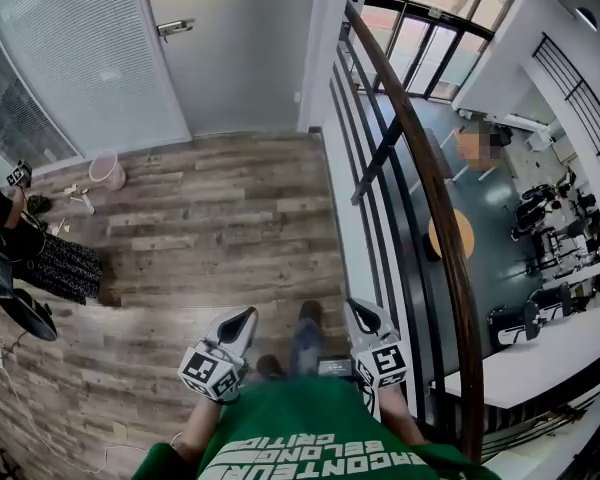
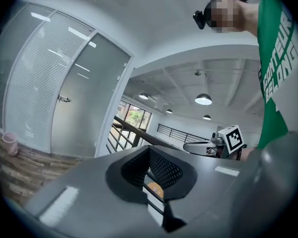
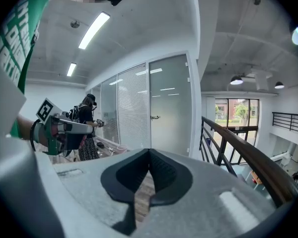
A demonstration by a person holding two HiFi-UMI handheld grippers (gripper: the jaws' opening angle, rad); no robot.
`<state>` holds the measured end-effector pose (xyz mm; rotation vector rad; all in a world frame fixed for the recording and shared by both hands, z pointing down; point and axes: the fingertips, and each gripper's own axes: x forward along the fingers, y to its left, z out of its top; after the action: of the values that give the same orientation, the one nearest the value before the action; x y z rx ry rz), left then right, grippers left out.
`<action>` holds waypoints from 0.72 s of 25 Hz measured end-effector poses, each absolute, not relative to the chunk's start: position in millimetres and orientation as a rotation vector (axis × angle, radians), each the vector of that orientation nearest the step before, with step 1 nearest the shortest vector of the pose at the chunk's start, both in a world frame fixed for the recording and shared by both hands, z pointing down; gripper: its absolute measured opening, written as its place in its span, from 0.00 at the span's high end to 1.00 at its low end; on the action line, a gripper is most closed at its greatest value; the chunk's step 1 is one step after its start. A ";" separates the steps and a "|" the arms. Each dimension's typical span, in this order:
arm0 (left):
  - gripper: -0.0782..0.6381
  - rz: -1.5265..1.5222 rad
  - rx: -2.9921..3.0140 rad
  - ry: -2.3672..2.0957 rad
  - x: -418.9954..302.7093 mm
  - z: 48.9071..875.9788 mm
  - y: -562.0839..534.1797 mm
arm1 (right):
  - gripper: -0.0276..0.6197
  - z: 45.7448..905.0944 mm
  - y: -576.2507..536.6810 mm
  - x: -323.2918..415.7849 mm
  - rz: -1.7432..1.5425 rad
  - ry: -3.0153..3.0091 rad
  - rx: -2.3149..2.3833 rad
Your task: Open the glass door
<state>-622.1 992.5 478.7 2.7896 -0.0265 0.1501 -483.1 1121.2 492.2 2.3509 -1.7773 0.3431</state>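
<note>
Wood-plank floor runs up to a frosted glass door, shut, well apart from the left gripper and right gripper, both clenched, empty

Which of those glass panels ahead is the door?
The plain frosted panel at the right end, beside the white wall: it alone carries a metal handle. The panels to its left have blinds and no handle.

Left hand-held gripper and right closed
</note>
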 end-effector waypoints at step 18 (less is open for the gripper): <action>0.87 0.067 2.857 -0.053 -420.4 437.1 924.0 | 0.97 463.9 1050.6 -276.7 0.244 -1.818 2.341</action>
<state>-420.4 924.0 437.1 2.8568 -0.0533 0.0672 -276.7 1050.6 463.9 2.3412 -1.8177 0.2440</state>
